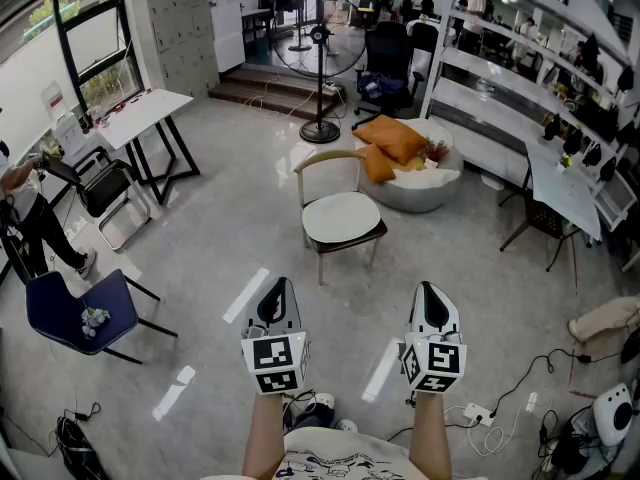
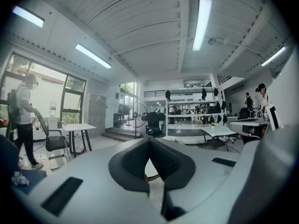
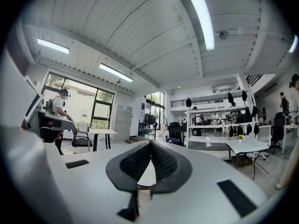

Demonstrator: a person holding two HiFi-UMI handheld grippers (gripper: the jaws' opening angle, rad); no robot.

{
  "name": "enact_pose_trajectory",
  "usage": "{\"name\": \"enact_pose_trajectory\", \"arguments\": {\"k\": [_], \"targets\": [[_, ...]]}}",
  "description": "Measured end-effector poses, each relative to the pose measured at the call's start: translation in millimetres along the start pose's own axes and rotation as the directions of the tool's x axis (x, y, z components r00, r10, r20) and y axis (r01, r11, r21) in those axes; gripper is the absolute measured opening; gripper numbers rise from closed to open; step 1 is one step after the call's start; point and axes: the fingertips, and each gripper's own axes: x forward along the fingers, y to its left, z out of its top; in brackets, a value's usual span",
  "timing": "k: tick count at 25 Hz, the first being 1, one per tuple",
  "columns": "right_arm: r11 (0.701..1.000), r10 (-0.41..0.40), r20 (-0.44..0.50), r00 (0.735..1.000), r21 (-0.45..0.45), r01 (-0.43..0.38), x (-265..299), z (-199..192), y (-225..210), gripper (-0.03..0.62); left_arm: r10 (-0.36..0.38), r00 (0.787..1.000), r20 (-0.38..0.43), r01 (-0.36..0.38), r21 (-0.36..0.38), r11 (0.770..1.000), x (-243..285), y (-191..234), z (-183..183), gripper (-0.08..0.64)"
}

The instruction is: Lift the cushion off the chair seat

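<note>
A wooden chair (image 1: 327,160) stands in the middle of the floor, and a white round cushion (image 1: 341,217) lies flat on its seat. Both grippers are held low in front of me, well short of the chair and pointing toward it. My left gripper (image 1: 280,286) is shut and empty, and so is my right gripper (image 1: 428,290). In the left gripper view the jaws (image 2: 149,140) meet, with a sliver of the white cushion (image 2: 150,171) showing below them. The right gripper view shows the same: closed jaws (image 3: 150,143) and a bit of the cushion (image 3: 147,175) beneath.
Behind the chair a white beanbag (image 1: 428,188) holds orange cushions (image 1: 390,138). A standing fan (image 1: 320,43) is further back. A blue chair (image 1: 72,313), a black chair (image 1: 105,190), a white table (image 1: 148,111) and a person (image 1: 25,218) are at left. Desks (image 1: 562,183) and floor cables (image 1: 505,413) are at right.
</note>
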Motion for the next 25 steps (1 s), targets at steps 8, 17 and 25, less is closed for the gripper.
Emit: {"name": "enact_pose_trajectory", "arguments": {"k": [8, 17, 25], "targets": [[1.0, -0.004, -0.002, 1.0, 0.009, 0.004, 2.5, -0.5, -8.4, 0.014, 0.003, 1.0, -0.002, -0.003, 0.009, 1.0, 3.7, -4.4, 1.8, 0.014], [1.0, -0.014, -0.003, 1.0, 0.024, 0.015, 21.9, -2.3, -8.3, 0.015, 0.016, 1.0, -0.006, -0.016, -0.001, 1.0, 20.5, 8.6, 1.8, 0.014], [0.999, -0.021, -0.018, 1.0, 0.024, 0.021, 66.7, -8.0, 4.4, 0.097, 0.012, 1.0, -0.007, -0.013, -0.046, 0.999, 61.2, 41.1, -0.6, 0.083]]}}
